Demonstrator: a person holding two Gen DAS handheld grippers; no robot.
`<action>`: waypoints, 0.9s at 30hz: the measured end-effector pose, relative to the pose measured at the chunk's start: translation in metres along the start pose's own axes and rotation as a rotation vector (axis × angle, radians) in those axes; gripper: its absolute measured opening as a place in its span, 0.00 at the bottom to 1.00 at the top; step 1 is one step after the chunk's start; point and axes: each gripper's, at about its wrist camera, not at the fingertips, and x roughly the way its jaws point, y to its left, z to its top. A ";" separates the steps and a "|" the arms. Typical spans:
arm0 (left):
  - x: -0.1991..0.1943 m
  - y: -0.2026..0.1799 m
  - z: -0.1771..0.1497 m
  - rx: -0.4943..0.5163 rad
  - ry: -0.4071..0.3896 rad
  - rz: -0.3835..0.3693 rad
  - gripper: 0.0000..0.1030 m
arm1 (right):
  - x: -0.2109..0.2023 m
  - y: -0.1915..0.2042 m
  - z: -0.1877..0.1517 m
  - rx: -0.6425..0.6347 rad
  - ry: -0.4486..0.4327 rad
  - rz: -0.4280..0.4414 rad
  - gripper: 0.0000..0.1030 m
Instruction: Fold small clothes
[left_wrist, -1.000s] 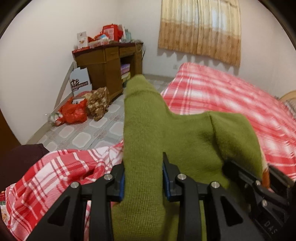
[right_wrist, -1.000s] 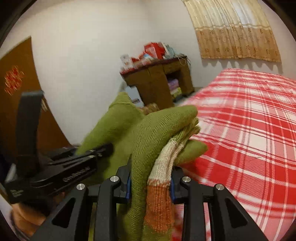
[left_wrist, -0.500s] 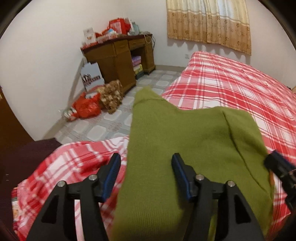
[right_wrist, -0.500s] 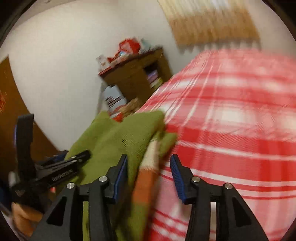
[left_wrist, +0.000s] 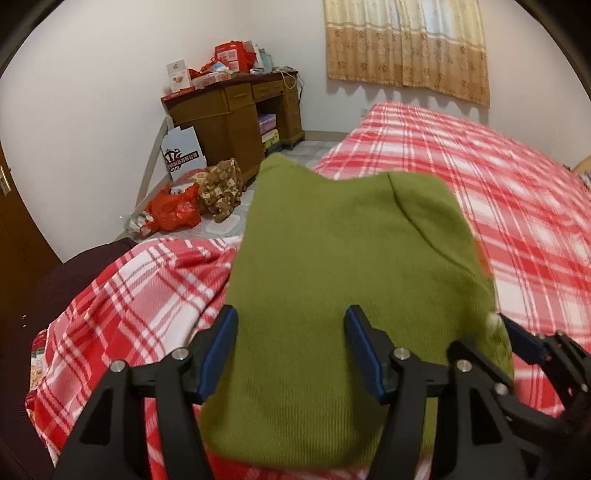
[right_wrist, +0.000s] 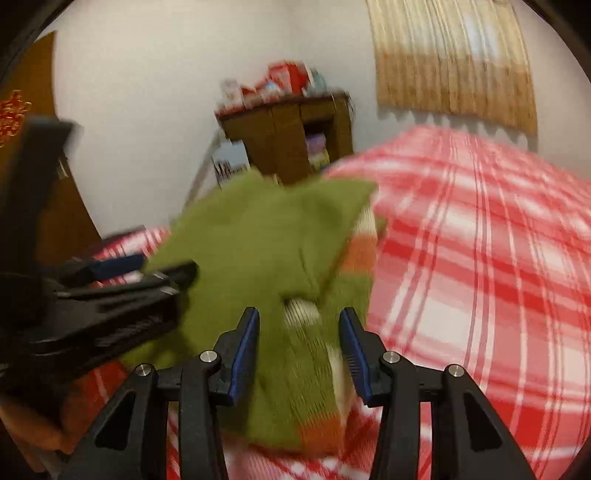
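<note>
Operator: Jaws of the left gripper (left_wrist: 291, 349) stood apart, with the green ribbed-knit garment (left_wrist: 343, 266) lying between the blue pads but not pinched. A second before, those pads were clamped on the knit; they had just been opening.

Inspector: And the right gripper (right_wrist: 299, 350)?

Operator: Same condition. Its jaws had opened earlier in that second and were apart; the garment's cream-and-orange striped cuff lay loose between them in a blurred view. Neither pad pressed on cloth.

Inspector: Location of the garment?

Operator: It rested, folded over itself, near the edge of the red-and-white plaid bed cover (left_wrist: 517, 206). Beyond it were the wooden desk (left_wrist: 236, 122) and the beige patterned curtain (left_wrist: 406, 40).

Inspector: Meaning for the task?

Operator: Judged: the fold was laid and released. The next fold or a smoothing pass probably remained.
</note>
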 end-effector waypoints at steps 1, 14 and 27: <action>0.000 -0.003 -0.004 0.012 0.001 0.008 0.62 | 0.002 -0.001 -0.004 0.002 0.006 -0.002 0.46; -0.028 -0.010 -0.041 0.058 0.029 -0.013 0.65 | -0.054 -0.004 -0.037 0.143 0.027 -0.016 0.46; -0.124 -0.005 -0.044 0.083 -0.210 -0.019 1.00 | -0.163 0.012 -0.041 0.153 -0.138 -0.135 0.61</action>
